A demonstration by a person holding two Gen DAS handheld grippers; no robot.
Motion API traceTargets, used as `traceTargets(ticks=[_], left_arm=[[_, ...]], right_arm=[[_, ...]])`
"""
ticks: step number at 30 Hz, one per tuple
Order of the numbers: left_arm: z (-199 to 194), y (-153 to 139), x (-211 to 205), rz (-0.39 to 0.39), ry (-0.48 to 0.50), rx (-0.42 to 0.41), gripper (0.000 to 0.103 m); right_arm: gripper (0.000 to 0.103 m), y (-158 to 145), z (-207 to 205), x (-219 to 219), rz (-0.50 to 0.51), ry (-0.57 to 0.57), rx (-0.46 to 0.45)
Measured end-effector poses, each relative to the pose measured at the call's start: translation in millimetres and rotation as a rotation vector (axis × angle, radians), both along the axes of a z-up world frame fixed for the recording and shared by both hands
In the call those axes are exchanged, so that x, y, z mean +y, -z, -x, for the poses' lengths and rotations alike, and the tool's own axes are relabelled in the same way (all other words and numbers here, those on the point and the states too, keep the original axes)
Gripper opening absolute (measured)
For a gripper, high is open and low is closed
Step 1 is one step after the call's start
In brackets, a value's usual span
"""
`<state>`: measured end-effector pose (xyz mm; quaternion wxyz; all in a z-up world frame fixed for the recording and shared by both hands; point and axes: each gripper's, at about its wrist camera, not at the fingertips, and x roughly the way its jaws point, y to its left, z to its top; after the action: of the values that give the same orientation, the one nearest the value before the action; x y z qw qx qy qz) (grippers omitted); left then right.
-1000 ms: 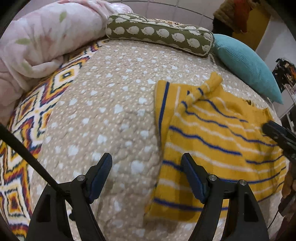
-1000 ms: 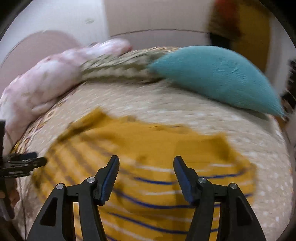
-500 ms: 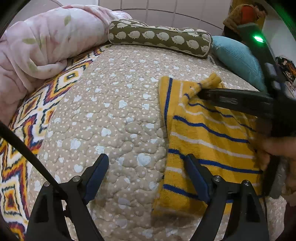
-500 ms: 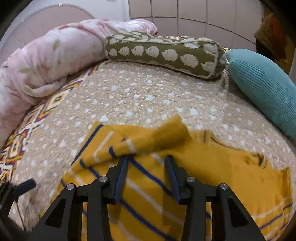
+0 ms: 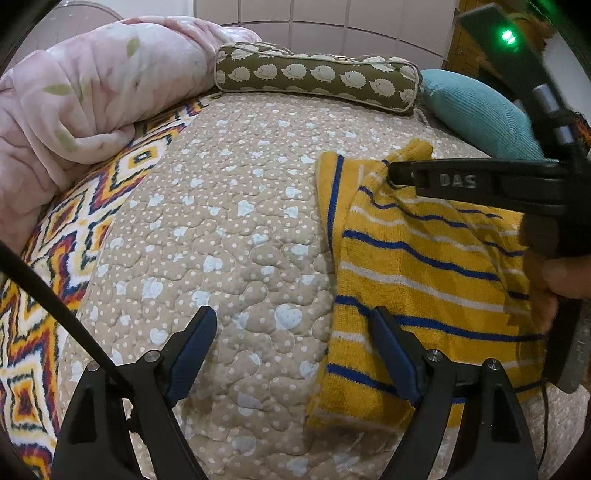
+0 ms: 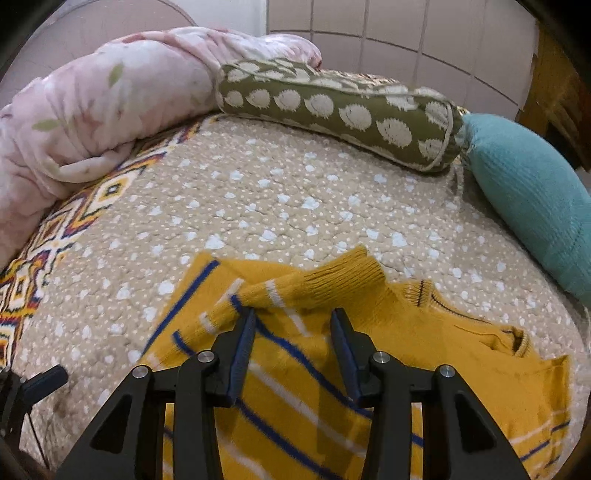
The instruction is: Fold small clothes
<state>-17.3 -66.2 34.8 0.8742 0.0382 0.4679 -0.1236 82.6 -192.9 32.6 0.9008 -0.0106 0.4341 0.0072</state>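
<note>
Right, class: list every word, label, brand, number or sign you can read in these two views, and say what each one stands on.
"DAS": raised letters on the side of the black plastic right gripper, seen in the left wrist view above the yellow knitted sweater with blue and white stripes.
No other text can be read. The olive bolster cushion bears only hedgehog pictures, and the beige quilted bedspread only hearts and dots.

Bed covered by beige dotted quilt [image 6: 258,206], patterned blanket [image 5: 55,258] laid along one edge, pink duvet [image 6: 110,99] bunched beside green bolster [image 6: 332,110], teal pillow [image 6: 535,195] adjoining, tiled wall [image 6: 388,33] seen behind.
</note>
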Motion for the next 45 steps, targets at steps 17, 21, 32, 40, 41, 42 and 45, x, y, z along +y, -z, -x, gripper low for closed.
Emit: traceTargets(ticks=[17,21,32,40,41,42,45], left_arm=[[-3,3,4,0.033,-0.013,0.033,0.087],[-5,4,9,0.076,-0.023,0.055,0.089],[-12,10,18,0.231,-0.052,0.091,0.097],[-5,7,-11,0.318,0.127,0.107,0.076],[-4,8,-19,0.307,0.171,0.117,0.055],[-3,9,-24,0.286,0.187,0.12,0.05],[2,7,-27,0.28,0.201,0.093,0.038]], right_arm=[[0.079,-1,-6,24,-0.106,-0.061,0.097],[0.085,12,-24,31,-0.116,-0.059,0.151],[0.025,15,-24,41,-0.029,-0.099,0.089],[0.015,-9,-6,-1,-0.265,-0.082,0.055],[0.015,-10,-5,-4,-0.277,-0.08,0.054],[0.015,-12,-2,-5,-0.286,-0.078,0.053],[0.015,-15,-1,-5,-0.29,-0.085,0.058]])
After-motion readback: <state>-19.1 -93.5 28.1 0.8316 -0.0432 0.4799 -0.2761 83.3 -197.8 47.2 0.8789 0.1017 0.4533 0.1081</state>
